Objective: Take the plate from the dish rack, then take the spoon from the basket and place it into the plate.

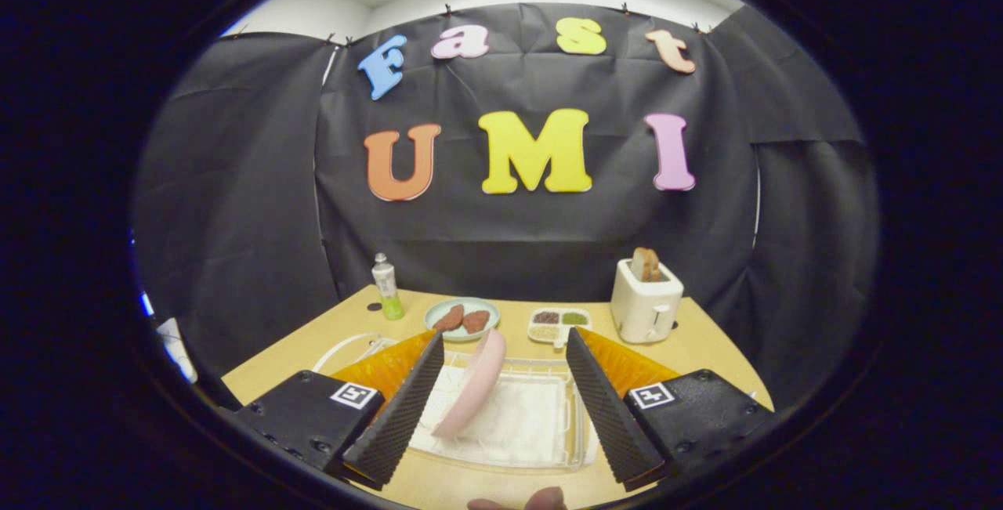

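A pink plate point(475, 385) stands on its edge, leaning, in a clear dish rack point(548, 432) on the wooden table. My gripper point(505, 341) hovers above the rack, open, with the plate between its two fingers and closer to the left one. Neither finger touches the plate. A white basket's rim point(345, 348) peeks out beyond the left finger; I cannot make out a spoon in it.
At the back of the table stand a small bottle point(386, 285), a green plate with two brown patties point(462, 318), a small divided dish of seasonings point(558, 324) and a white toaster holding bread point(645, 300). Fingertips of a hand point(521, 502) show below the rack.
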`<action>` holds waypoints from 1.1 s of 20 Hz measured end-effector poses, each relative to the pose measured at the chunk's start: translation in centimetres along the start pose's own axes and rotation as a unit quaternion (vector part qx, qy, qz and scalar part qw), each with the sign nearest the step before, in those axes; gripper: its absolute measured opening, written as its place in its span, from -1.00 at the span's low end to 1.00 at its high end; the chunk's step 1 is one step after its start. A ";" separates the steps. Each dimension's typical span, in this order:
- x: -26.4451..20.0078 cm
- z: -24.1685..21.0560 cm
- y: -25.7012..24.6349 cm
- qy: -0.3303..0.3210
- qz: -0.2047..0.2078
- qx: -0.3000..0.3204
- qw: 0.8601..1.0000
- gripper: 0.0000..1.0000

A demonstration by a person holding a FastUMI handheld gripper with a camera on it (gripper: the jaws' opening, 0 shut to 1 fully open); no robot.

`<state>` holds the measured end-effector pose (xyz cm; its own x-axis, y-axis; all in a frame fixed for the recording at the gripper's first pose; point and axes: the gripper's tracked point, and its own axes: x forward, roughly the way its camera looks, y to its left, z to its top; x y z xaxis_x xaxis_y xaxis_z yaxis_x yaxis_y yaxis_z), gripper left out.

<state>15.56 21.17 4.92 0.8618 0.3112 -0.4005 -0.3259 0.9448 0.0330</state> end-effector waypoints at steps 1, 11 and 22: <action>1.2 -0.5 0.4 0.030 0.006 0.006 1.000 1.00; 8.8 -5.4 1.1 0.213 0.022 0.119 0.970 0.95; 9.2 -6.3 1.1 0.268 -0.016 0.146 0.952 -0.14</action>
<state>20.72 24.41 -4.53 0.5218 0.2586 -0.8129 -0.1139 0.9655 0.2341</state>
